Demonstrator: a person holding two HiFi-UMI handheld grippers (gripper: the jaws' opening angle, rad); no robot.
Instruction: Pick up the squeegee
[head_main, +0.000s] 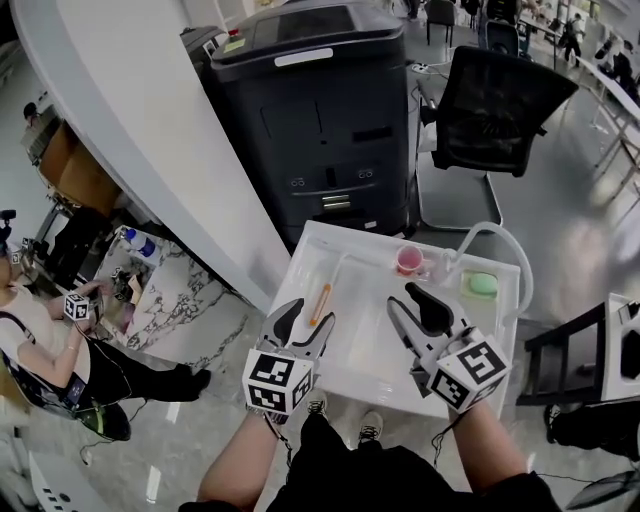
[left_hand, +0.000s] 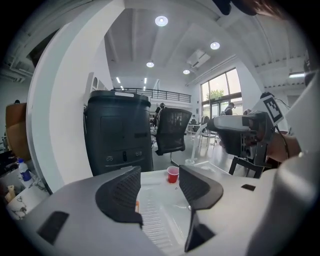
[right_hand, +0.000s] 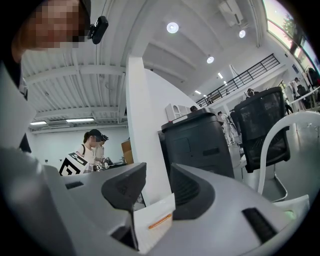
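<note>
Squeegee (head_main: 320, 303) lies flat on white worktop (head_main: 372, 352), just ahead of left gripper (head_main: 308, 316) (jaws wide, empty). Right gripper (head_main: 408, 300) also parted, empty, near pink cup (head_main: 409, 260). Risk: thin, low handle on slick surface; jaw tips may skid over or nudge it aside.

Place: open-plan office or lab hall
Far: big dark printer (head_main: 320, 120), black mesh office chair (head_main: 497, 108)
Overhead: high ceiling, round lamps (left_hand: 161, 20), mezzanine railing (left_hand: 155, 92)
Right: tall windows (left_hand: 220, 92)
</note>
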